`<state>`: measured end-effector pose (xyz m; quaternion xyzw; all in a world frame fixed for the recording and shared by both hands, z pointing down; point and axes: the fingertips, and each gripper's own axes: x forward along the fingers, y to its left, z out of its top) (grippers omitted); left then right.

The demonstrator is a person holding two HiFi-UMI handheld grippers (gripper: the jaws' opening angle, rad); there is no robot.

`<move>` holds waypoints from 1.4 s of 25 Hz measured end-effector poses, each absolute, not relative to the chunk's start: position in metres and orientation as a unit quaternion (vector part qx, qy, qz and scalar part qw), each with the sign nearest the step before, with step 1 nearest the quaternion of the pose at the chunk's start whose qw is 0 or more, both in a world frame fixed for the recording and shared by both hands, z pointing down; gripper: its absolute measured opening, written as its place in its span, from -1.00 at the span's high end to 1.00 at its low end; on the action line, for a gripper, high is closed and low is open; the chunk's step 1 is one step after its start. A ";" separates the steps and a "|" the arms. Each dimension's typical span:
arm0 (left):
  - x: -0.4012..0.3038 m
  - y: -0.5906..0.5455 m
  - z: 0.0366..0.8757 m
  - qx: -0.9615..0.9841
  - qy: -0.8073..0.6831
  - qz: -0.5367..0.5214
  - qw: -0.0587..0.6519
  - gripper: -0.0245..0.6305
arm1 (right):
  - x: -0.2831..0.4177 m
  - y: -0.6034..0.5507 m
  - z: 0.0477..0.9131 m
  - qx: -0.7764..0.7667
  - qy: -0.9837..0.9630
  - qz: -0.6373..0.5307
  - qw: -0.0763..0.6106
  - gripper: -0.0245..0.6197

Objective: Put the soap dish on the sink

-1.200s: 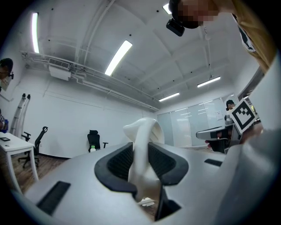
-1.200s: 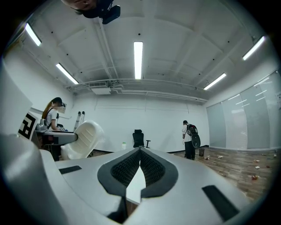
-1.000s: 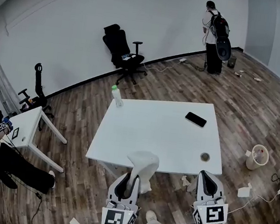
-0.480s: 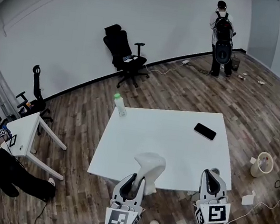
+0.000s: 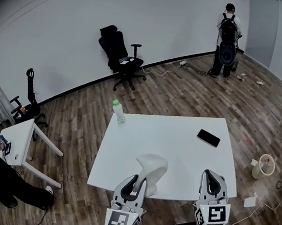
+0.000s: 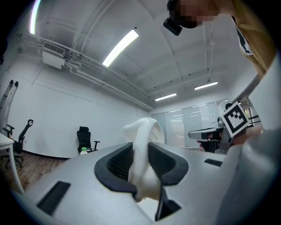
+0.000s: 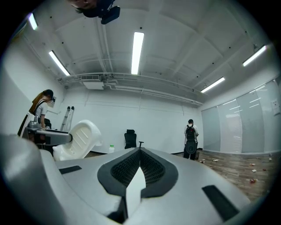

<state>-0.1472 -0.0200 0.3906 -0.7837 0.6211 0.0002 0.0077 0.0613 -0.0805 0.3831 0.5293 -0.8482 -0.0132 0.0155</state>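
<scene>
Head view: soap dish (left tool)

Bright, even light from ceiling strip lights; fisheye edges bend strongly.

The left gripper and the right gripper have smooth, pale grey shells. Each has black, finely ribbed pads set in a black V-shaped surround. At its near end each carries a white cube printed with black square markers. The person wears a mustard-tan top.
</scene>
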 end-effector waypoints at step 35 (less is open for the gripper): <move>-0.150 -0.169 0.451 -0.789 0.607 -0.012 -0.094 0.57 | 0.050 -0.220 0.427 0.520 -0.852 0.023 0.058 0.90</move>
